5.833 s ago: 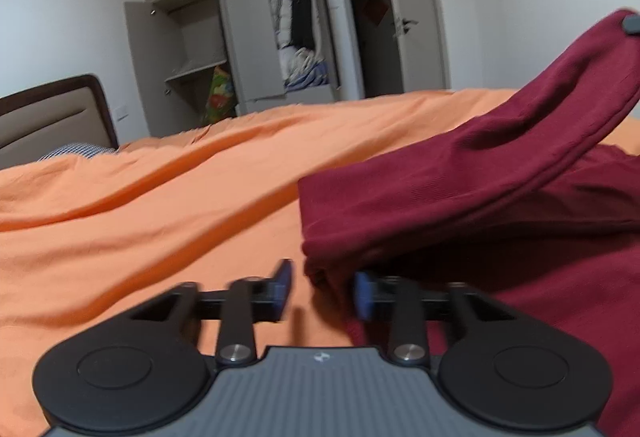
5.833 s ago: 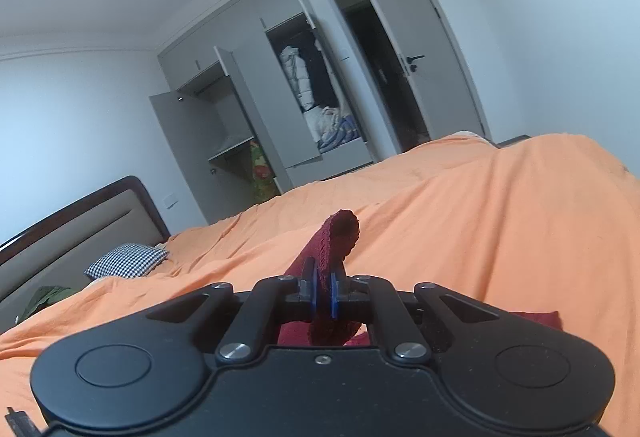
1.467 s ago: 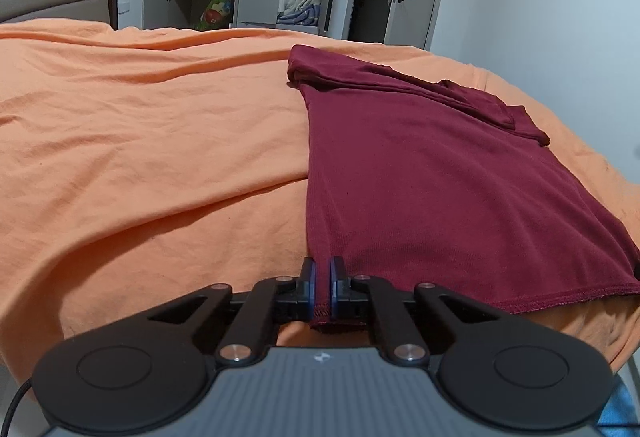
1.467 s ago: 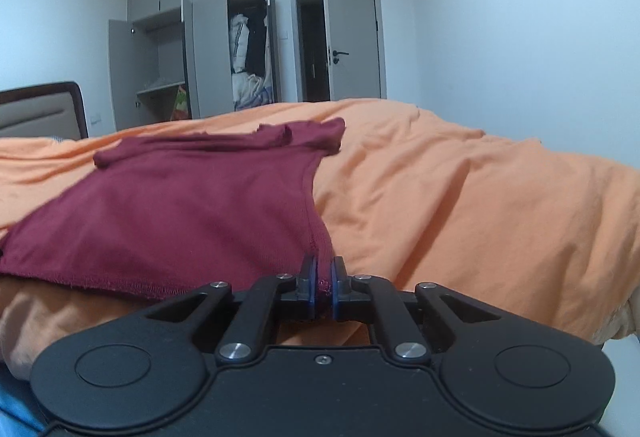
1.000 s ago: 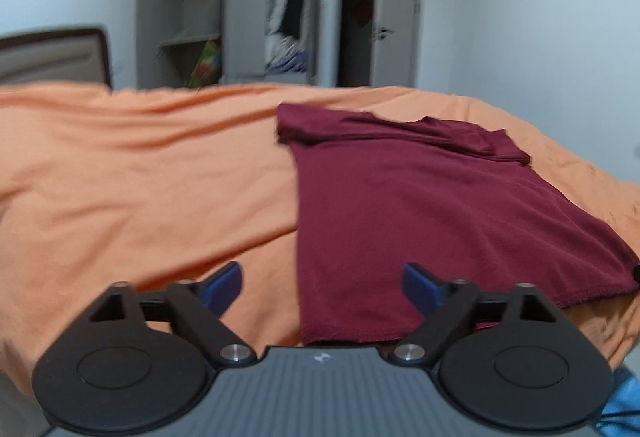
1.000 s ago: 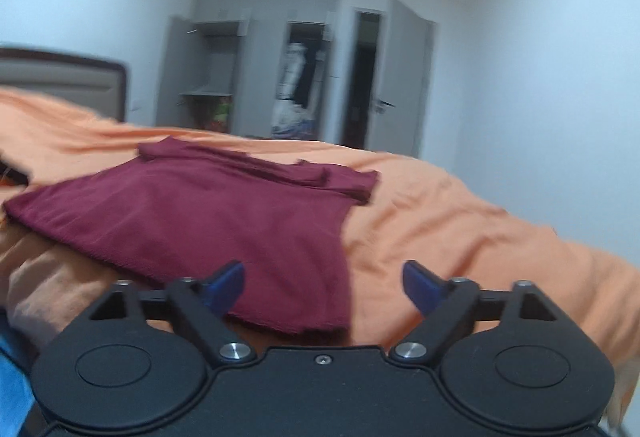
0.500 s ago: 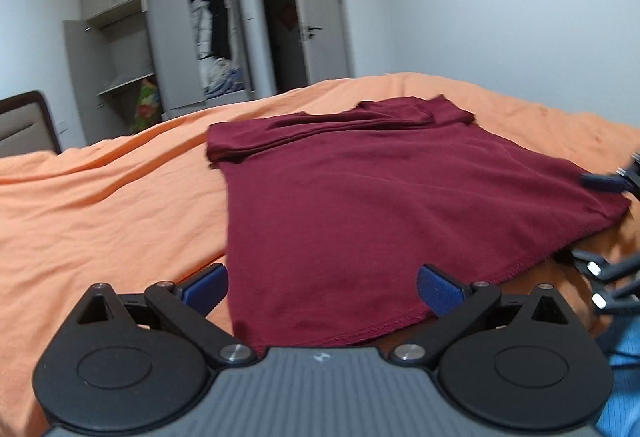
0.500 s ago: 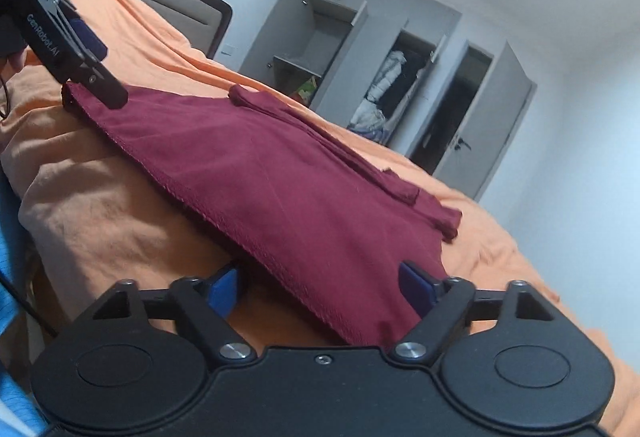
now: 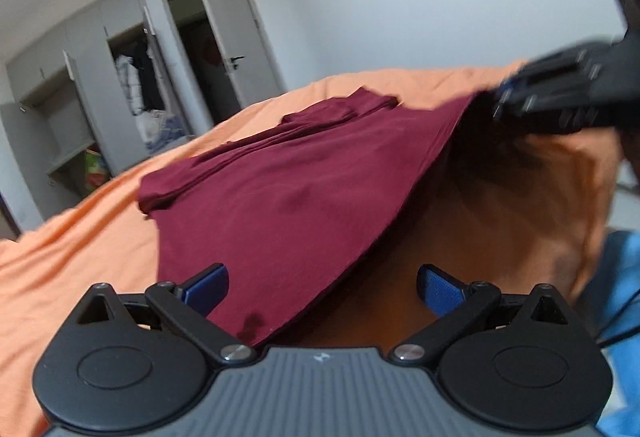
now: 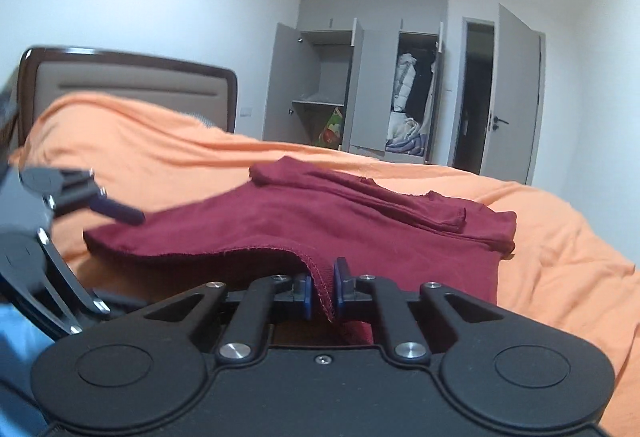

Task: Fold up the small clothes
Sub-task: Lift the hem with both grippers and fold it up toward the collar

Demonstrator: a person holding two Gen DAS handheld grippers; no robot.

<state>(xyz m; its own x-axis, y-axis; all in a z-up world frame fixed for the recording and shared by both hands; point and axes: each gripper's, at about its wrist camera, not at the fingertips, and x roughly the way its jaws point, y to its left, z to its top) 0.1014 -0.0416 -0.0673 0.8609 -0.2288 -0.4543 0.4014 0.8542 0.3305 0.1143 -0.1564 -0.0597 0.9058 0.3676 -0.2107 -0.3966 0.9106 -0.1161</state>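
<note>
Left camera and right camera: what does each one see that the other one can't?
Only the left wrist view shows the open left gripper from behind, with blue clothing at the right edge. Only the right wrist view shows the right gripper pinching the hem, and the headboard. Both show the red shirt on the orange bedcover and the open wardrobe.

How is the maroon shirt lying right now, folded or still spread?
Mostly spread on the orange bedspread. The maroon shirt has only its sleeves tucked in; the right gripper pinches one hem corner, lifted.
</note>
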